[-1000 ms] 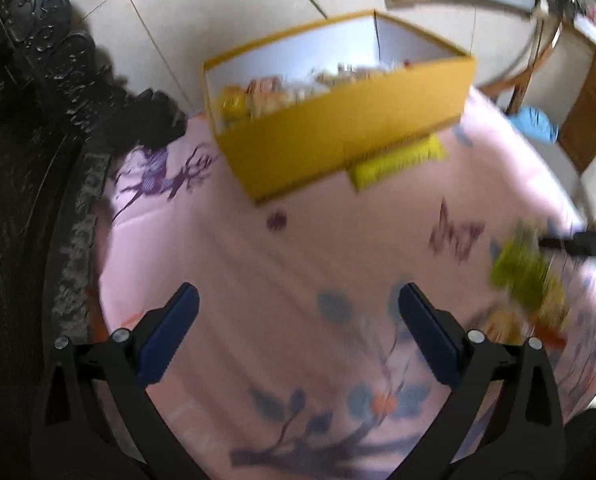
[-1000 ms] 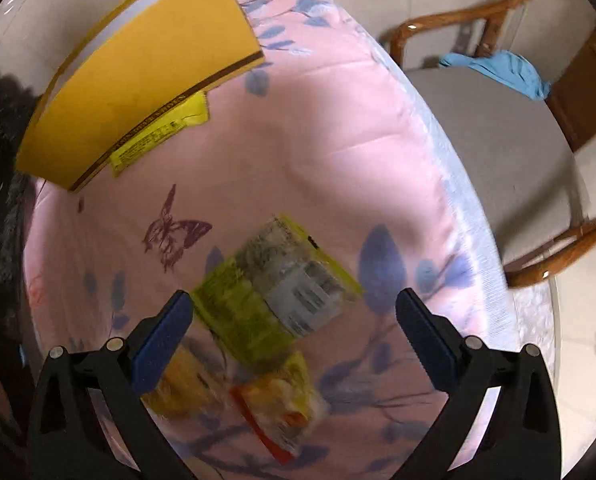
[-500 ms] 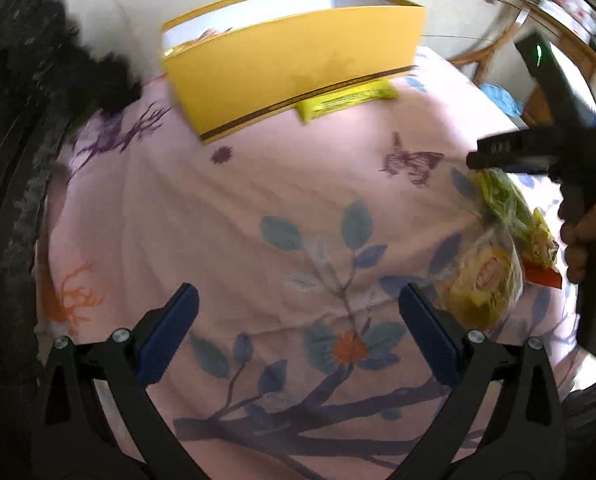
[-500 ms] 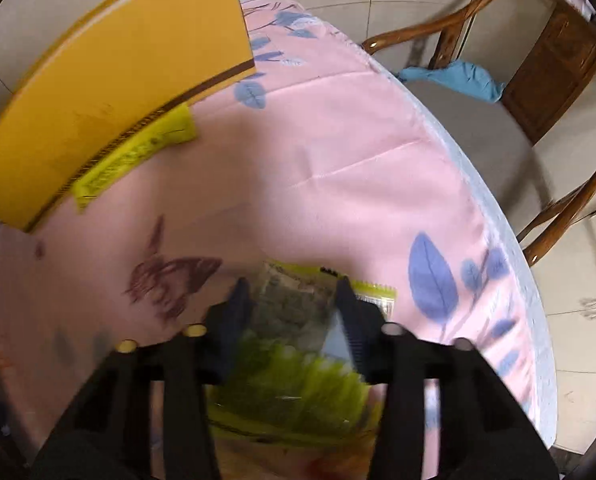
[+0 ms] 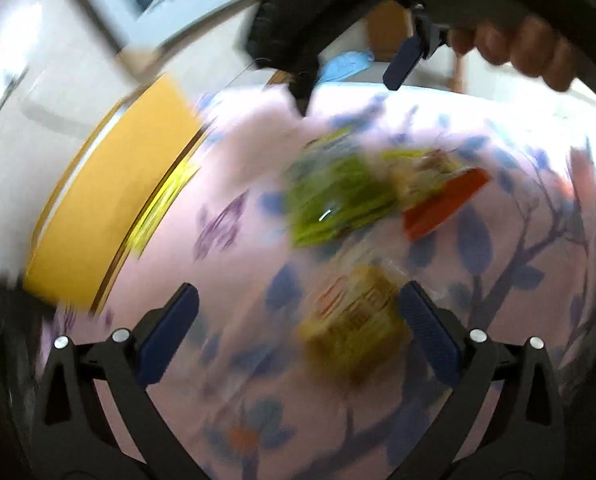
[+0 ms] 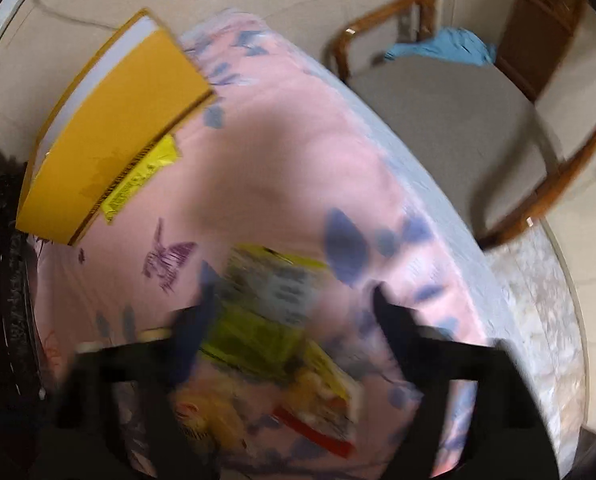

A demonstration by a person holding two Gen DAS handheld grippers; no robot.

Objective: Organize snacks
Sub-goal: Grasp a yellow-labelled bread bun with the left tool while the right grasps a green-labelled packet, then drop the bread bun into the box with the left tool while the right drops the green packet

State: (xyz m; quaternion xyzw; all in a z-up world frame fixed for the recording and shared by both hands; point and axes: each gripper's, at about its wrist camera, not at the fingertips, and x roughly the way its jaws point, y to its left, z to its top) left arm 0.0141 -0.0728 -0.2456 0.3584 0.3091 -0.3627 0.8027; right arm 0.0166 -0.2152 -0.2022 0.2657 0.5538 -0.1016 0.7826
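Both grippers wide, nothing held: left over yellow pack, right opening around green pack. Three packs left outside box.

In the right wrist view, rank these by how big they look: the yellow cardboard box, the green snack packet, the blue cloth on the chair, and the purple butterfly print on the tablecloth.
1. Yellow cardboard box, clearly largest.
2. Green snack packet; blurred and near the camera, so its edge is unsure.
3. Blue cloth on the chair; it lies farther off, so it may look smaller than it is.
4. Purple butterfly print, smallest.
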